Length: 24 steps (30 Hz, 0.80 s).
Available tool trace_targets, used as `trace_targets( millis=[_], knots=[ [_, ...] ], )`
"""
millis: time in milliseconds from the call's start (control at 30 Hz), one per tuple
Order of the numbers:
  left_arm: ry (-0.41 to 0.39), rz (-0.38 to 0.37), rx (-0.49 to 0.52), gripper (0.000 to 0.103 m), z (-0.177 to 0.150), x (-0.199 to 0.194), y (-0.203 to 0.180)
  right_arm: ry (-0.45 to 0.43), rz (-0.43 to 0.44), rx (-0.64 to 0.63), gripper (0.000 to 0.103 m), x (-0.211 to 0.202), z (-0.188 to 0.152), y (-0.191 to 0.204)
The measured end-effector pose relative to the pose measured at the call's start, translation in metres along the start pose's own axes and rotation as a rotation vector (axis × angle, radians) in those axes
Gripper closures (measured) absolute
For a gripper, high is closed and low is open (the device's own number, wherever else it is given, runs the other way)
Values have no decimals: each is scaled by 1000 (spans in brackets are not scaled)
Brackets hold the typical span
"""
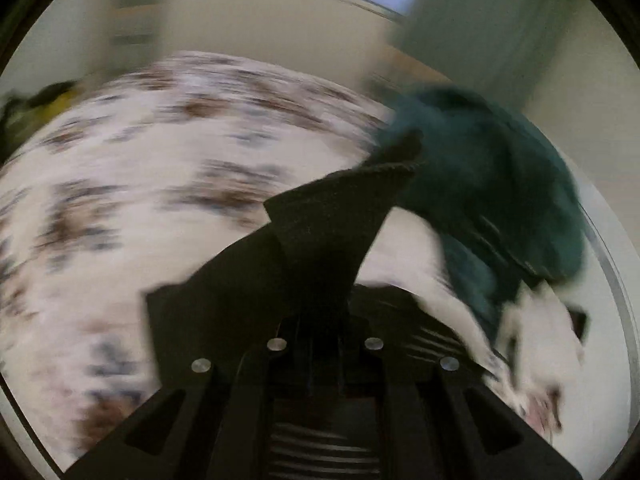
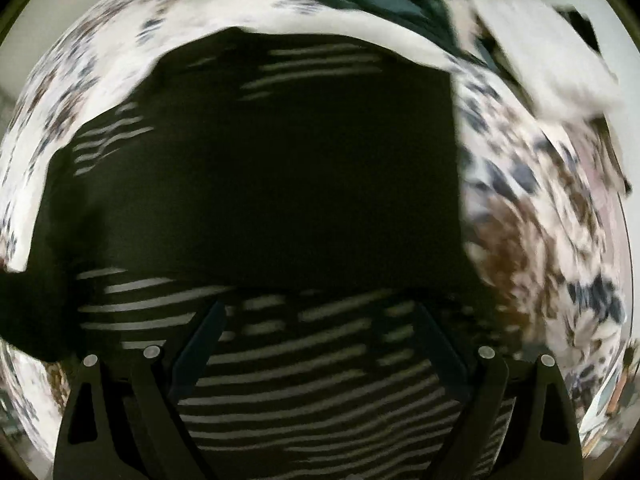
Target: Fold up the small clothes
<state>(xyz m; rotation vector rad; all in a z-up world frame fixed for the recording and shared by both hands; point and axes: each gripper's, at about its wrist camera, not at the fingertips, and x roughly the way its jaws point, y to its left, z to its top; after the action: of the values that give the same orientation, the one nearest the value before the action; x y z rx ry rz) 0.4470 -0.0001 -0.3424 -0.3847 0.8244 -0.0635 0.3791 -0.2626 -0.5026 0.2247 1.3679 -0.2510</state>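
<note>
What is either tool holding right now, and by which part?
The left tool is shut, apparently on an edge of the dark striped garment. The right tool's tips are hidden, so its hold cannot be told.

Left gripper point(image 1: 394, 162) jaws pinch black garment point(image 1: 320, 220).

Teal garment point(image 1: 492, 184) crowds right; floral bedspread point(image 1: 160, 168) open leftward

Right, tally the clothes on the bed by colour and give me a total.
Black with pale stripes: 1, the striped garment under the right claw.
Dark teal: 1, the teal garment.
White: 1, the white piece; too blurred to name.
Total: 3
</note>
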Motion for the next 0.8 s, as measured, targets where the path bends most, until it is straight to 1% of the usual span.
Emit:
trace_targets(
  millis=[100,133,200,233,267,300,333,400,433,467,500,533,567,600,633,667,700,733,800],
  knots=[
    [84,-84,82,97,-15,42,-70,24,-11,73,7,8,-1,-49],
    [141,-110,109,96,-23,60,-92,34,-8,94,7,12,-1,-65],
    [234,-123,151,93,-39,86,-121,61,10,137,7,18,-2,-96],
    [283,-121,172,92,-50,99,-130,70,28,154,7,19,-1,-108],
    [314,-84,201,92,-59,107,-135,78,56,172,7,20,-1,-121],
    [320,-52,220,90,-62,110,-136,85,85,187,7,20,0,-131],
    [321,-22,238,85,-65,111,-134,89,113,198,7,19,1,-141],
    [306,0,246,67,-66,102,-116,85,181,209,7,14,7,-159],
    [286,39,257,57,-64,93,-103,83,217,213,7,11,12,-167],
    [271,73,267,23,-66,90,-93,75,262,221,7,5,19,-175],
    [249,120,270,1,-64,83,-76,66,298,226,7,1,25,-180],
    [235,156,268,1,-61,81,-63,55,329,230,7,-4,32,-182],
    [222,212,263,1,-58,76,-44,41,370,234,7,-9,41,-184],
    [219,287,255,1,-55,73,-22,31,412,238,7,-11,51,-183],
    [223,340,250,1,-56,76,-7,26,449,241,7,-11,61,-178],
    [233,409,243,1,-56,78,12,26,487,243,7,-9,71,-172],
    [250,462,223,1,-56,82,31,33,505,251,7,-3,83,-165],
    [267,493,202,1,-57,86,46,37,512,257,7,2,92,-156],
    [277,601,193,1,-58,96,67,54,548,261,7,14,108,-129]
  ],
)
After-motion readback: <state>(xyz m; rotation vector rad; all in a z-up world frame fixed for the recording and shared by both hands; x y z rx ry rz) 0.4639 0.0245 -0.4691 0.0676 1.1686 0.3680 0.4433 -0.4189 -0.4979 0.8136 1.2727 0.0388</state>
